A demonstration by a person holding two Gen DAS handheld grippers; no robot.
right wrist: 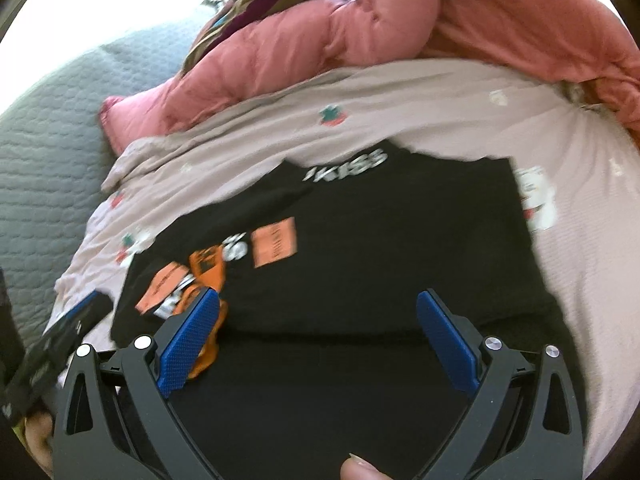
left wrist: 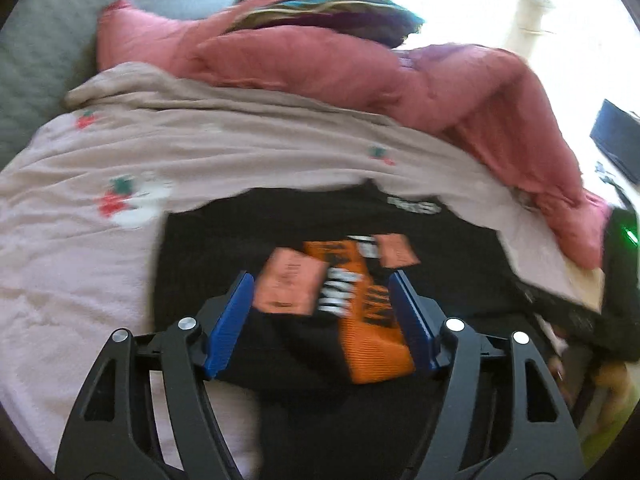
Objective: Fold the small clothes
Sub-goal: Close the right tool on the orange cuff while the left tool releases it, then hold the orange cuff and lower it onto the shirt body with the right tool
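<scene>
A black garment (left wrist: 248, 240) with orange patches and white lettering lies flat on a pale pink blanket (left wrist: 80, 248). My left gripper (left wrist: 321, 276) hovers open over its near part. The blue pads stand on either side of the orange print (left wrist: 372, 320) without pressing on it. In the right wrist view the same black garment (right wrist: 380, 248) shows a white word near its far edge. My right gripper (right wrist: 318, 294) stands wide open above its near edge, with nothing held. One of the left gripper's fingers (right wrist: 86, 308) shows at the left of that view.
A bunched pink quilt (left wrist: 320, 64) and a striped cloth (left wrist: 328, 12) lie along the far side. A grey quilted cover (right wrist: 44, 140) lies to the left. A dark box (left wrist: 616, 140) stands at the right. A thumb (right wrist: 360, 470) shows at the bottom edge.
</scene>
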